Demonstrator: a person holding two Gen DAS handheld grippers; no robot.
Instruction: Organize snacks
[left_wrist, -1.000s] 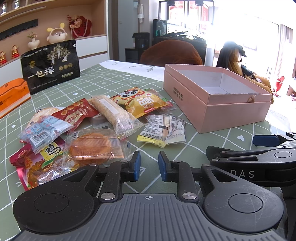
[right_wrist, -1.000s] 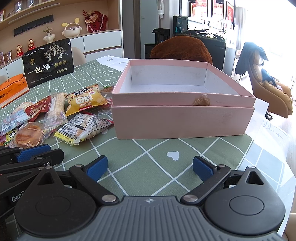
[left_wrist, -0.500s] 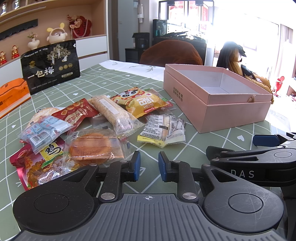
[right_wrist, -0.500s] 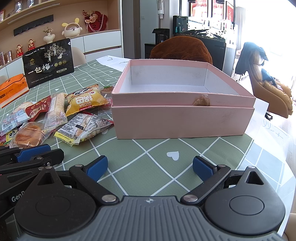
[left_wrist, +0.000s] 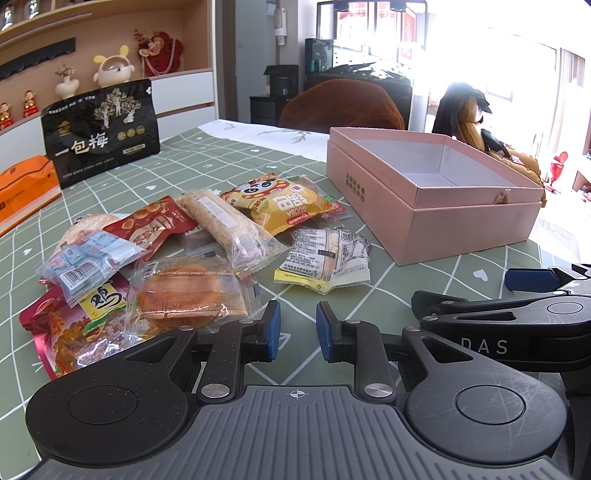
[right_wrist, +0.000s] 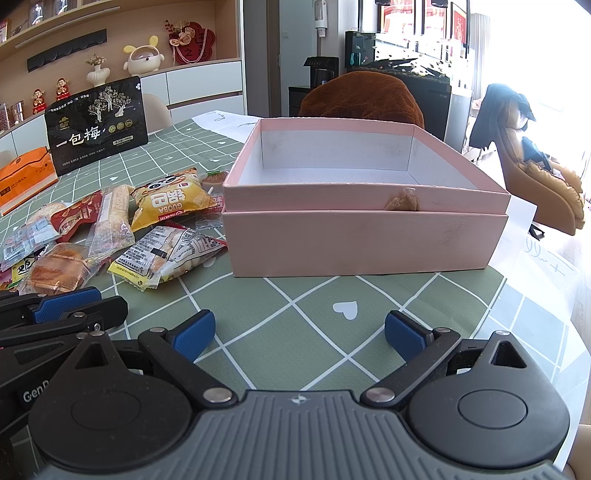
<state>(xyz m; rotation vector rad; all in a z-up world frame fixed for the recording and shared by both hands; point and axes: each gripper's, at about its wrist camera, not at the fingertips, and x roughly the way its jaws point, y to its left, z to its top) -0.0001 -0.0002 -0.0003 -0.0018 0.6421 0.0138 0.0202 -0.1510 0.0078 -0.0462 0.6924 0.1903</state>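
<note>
A heap of several wrapped snacks lies on the green checked tablecloth: a yellow GUOBA bag (left_wrist: 284, 206), a clear bread packet (left_wrist: 327, 258), an orange cake packet (left_wrist: 188, 291), a long rice bar (left_wrist: 225, 225). The empty pink box (left_wrist: 436, 218) stands to their right; it also shows in the right wrist view (right_wrist: 362, 236). My left gripper (left_wrist: 297, 330) is nearly closed with a narrow gap, empty, just in front of the cake packet. My right gripper (right_wrist: 299, 332) is open wide, empty, in front of the box.
A black plum bag (left_wrist: 99, 129) stands at the back left beside an orange box (left_wrist: 22, 192). A brown chair back (right_wrist: 362, 99) is behind the pink box. The table edge (right_wrist: 554, 332) runs close on the right.
</note>
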